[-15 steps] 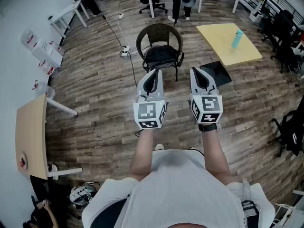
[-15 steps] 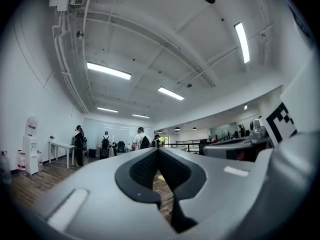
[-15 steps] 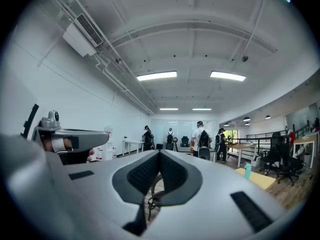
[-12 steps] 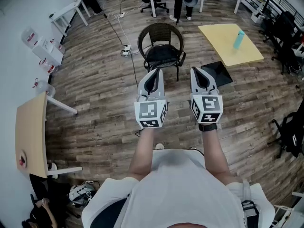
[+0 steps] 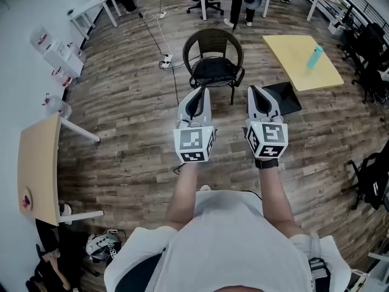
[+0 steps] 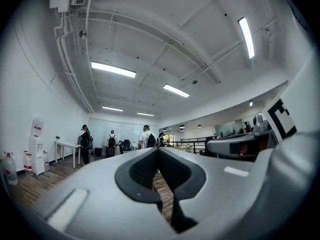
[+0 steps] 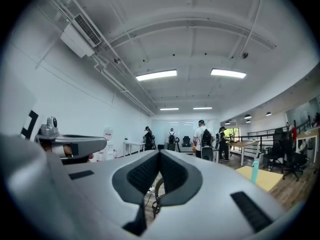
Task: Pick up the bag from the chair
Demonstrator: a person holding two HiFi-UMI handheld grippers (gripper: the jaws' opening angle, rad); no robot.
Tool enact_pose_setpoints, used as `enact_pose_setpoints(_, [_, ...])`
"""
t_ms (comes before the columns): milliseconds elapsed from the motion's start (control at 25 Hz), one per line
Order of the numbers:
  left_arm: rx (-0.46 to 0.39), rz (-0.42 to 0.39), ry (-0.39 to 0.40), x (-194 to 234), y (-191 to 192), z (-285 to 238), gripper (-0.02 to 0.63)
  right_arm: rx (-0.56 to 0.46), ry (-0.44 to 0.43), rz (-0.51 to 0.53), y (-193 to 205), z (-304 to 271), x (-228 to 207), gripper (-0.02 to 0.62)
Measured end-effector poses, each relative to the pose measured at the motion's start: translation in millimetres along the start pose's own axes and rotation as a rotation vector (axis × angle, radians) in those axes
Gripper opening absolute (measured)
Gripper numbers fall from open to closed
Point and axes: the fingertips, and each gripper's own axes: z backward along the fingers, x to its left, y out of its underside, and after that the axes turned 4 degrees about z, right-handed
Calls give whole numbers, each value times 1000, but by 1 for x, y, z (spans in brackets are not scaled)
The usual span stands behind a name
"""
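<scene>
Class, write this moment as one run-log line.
left gripper: shut, empty | right gripper: shut, empty | black bag: on wicker chair seat, not yet reached

No legible words, brands or numbers in any view. Only signs: black-and-white square marker patterns on left claw (image 5: 196, 92) and right claw (image 5: 259, 91), coded blocks with no letters. Same kind of pattern shows at frame edge in both gripper views, equally unreadable as text. Red patches on white units (image 5: 59, 58) at far left: print too small to read.
</scene>
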Motion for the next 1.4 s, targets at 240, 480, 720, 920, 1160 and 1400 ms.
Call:
enact_pose_setpoints(240, [34,3,8,17,11,-7,9,20,4,-40,11,-18,8,8])
enact_pose_setpoints(480, [106,-90,-12,40,35,-7,9,56,8,-66,28,-32,29,8])
enact_pose_setpoints(720, [131,-56,-23,67,46,-11,9,59,-30,-54,34,-51,54,8])
enact_pose_setpoints(920, [152,-87,-78,89,55,-23,9,127,7,-65,57,-78,48,8])
enact_pose_setpoints(1160, [109,-36,-96,114,66,-74,9,124,-42,-80,77,-135,30,8])
enact_pose_setpoints(1400, [64,-72,-93,128,74,-186,8,98,-83,-92,90,-230,-33,8])
